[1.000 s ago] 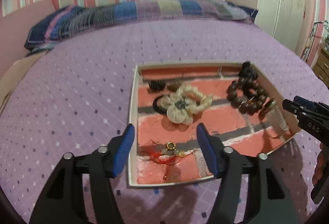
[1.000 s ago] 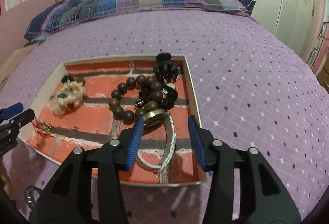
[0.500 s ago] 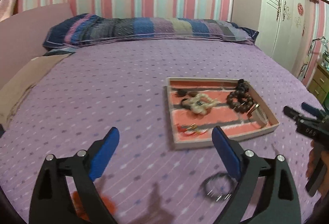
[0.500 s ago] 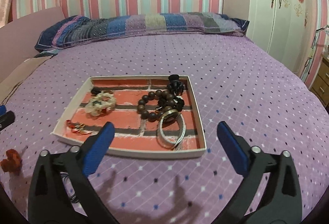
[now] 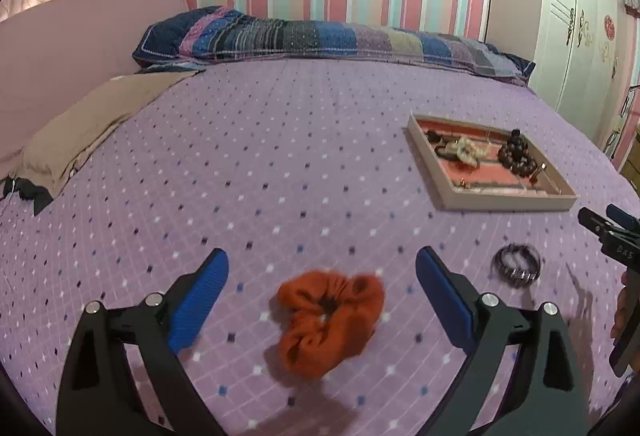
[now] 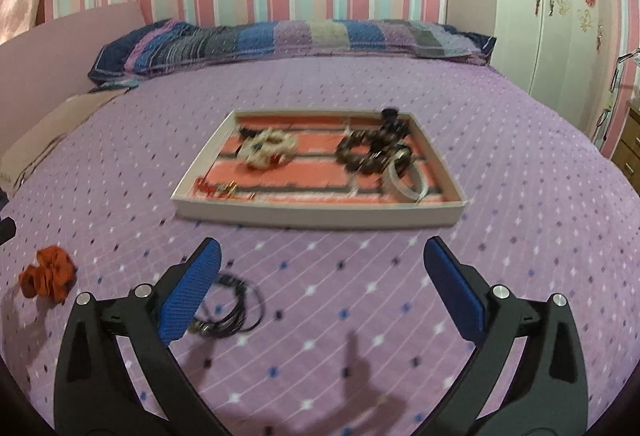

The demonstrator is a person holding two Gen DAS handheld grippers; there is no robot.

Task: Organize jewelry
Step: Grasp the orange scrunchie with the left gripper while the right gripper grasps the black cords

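A shallow tray (image 6: pixel 320 212) with a brick-pattern floor lies on the purple bedspread; it also shows in the left wrist view (image 5: pixel 506 201). It holds a cream scrunchie (image 6: pixel 267 149), a dark bead bracelet (image 6: pixel 366 153), a white bangle (image 6: pixel 406 183) and a red charm (image 6: pixel 212 187). An orange scrunchie (image 5: pixel 330 318) lies on the bed between my open left gripper's (image 5: pixel 322 304) fingers. A black wire bracelet (image 6: pixel 232 312) lies by the left finger of my open right gripper (image 6: pixel 324 296); it shows in the left wrist view (image 5: pixel 517 266) too. Both grippers are empty.
A striped pillow (image 5: pixel 320 39) lies along the head of the bed. A tan folded cloth (image 5: pixel 92 119) sits at the left edge. A white wardrobe (image 6: pixel 560 3) stands to the right. The right gripper shows at the left view's right edge (image 5: pixel 616 236).
Both grippers have pulled back from the tray and opened wide. The left one has swung left, and the orange scrunchie now lies between its fingers. The black bracelet has come into view.
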